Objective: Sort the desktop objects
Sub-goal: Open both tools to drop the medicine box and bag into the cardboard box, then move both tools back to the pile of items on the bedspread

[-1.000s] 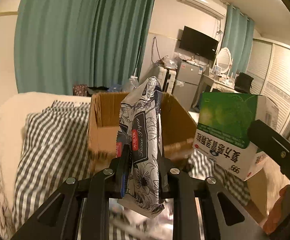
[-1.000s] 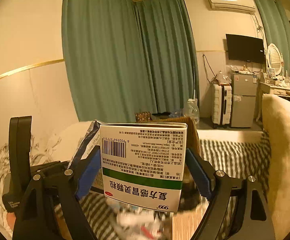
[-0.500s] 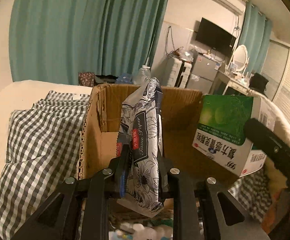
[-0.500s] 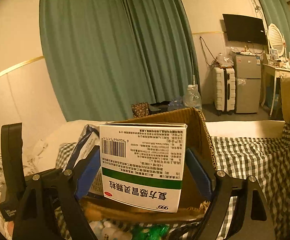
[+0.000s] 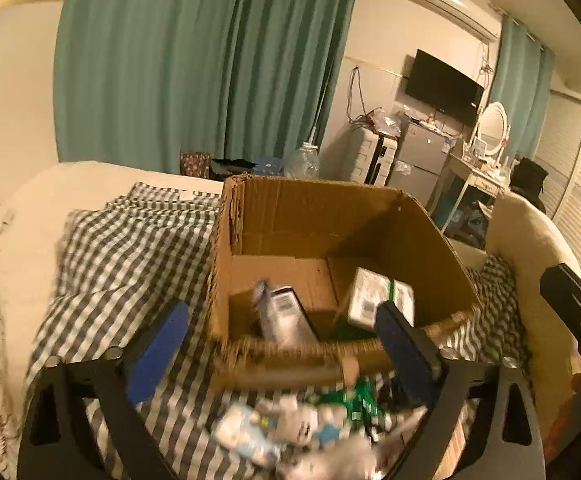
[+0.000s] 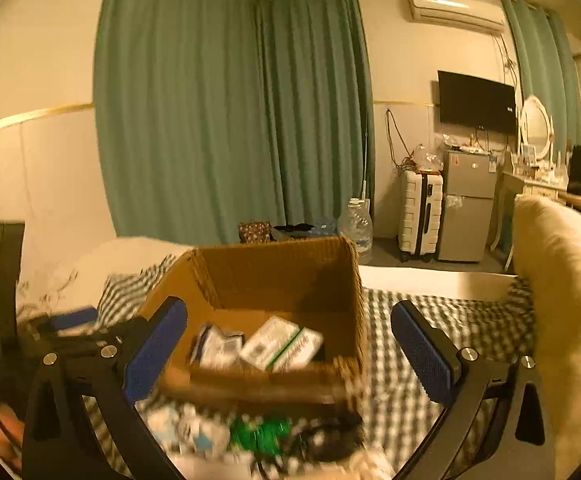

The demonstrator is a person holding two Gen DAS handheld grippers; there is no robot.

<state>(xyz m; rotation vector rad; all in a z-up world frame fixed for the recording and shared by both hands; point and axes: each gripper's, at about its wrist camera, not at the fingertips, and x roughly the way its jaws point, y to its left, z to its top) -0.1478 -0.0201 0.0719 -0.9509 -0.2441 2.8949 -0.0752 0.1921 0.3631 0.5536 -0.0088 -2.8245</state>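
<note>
Teal curtains [image 5: 206, 64] hang behind a bed covered in a grey-and-white checked blanket [image 5: 130, 248], and on that blanket stands an open cardboard box [image 5: 314, 216], the reference point for all positions below.

Left of the box, on the blanket side, is the blue pad of the left hand-held gripper [image 5: 282, 340]. Its jaws are spread wide and hold nothing; they straddle the near wall of the box.

Inside the box, toward its left, a patterned tissue packet [image 5: 286, 316] leans against the near wall. To its right, inside the box, lies a white and green medicine carton [image 5: 378, 300], tilted, barcode face up. The two items sit close together; contact between them cannot be determined.

In front of the box, on the blanket, lies a loose heap of small items [image 5: 302, 428], white, blue and green, too blurred to identify.

The right hand-held gripper [image 6: 290, 340] is likewise fully open and empty, its blue pads on either side of the box in its own view. A cream cushion [image 5: 530, 256] stands right of the box. Beyond the box, against the far wall, are a white suitcase [image 6: 418, 216], a small grey fridge [image 6: 466, 204] and a wall-mounted television [image 6: 476, 98].
</note>
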